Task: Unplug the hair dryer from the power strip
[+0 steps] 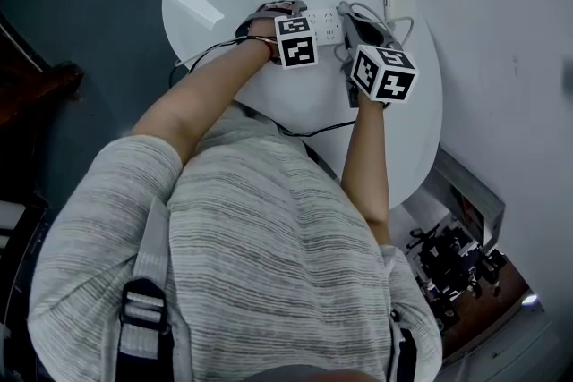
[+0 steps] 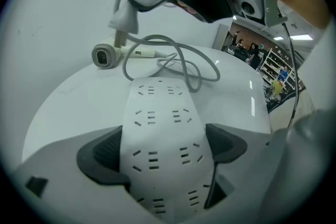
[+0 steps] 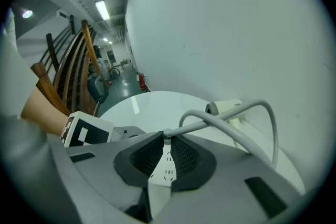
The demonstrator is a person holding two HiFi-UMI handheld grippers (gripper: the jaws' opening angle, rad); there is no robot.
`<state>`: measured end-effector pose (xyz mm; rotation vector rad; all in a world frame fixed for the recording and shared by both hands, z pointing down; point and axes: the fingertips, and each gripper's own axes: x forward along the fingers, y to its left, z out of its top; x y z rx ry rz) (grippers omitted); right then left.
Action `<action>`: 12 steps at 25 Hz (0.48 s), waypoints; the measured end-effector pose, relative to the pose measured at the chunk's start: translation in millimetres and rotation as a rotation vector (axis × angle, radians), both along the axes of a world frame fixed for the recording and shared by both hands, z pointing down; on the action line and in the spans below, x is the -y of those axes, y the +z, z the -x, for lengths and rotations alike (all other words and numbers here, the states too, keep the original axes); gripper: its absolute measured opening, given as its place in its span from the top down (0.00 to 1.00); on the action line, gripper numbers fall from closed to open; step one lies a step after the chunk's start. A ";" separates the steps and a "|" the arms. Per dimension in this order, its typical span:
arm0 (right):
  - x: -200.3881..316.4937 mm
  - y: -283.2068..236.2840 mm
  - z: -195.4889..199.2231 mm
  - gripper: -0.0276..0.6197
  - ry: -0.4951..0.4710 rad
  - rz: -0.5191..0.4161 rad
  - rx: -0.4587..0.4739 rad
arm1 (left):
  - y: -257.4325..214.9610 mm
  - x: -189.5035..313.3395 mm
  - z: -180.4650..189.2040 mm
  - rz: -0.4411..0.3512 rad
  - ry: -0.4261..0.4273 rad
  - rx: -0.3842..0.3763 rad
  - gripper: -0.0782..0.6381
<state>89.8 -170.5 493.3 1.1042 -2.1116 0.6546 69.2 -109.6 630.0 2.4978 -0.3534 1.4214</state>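
My left gripper [image 2: 163,150] pinches strip [image 2: 157,113] by its sides. Right gripper [image 3: 165,157] clamps plug [image 2: 124,19], prongs clear of strip. Dryer [image 2: 105,55] lies beyond.

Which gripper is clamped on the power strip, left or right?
The left gripper: the power strip sits between its jaws. The right gripper instead pinches the hair dryer's plug, held above the strip.

Soft even brightness (fisheye warp, dark corners)
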 end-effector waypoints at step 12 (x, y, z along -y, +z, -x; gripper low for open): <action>-55.1 -19.4 -32.2 0.87 0.231 -0.010 0.304 | 1.0 -0.2 2.2 0.001 0.008 -0.019 0.23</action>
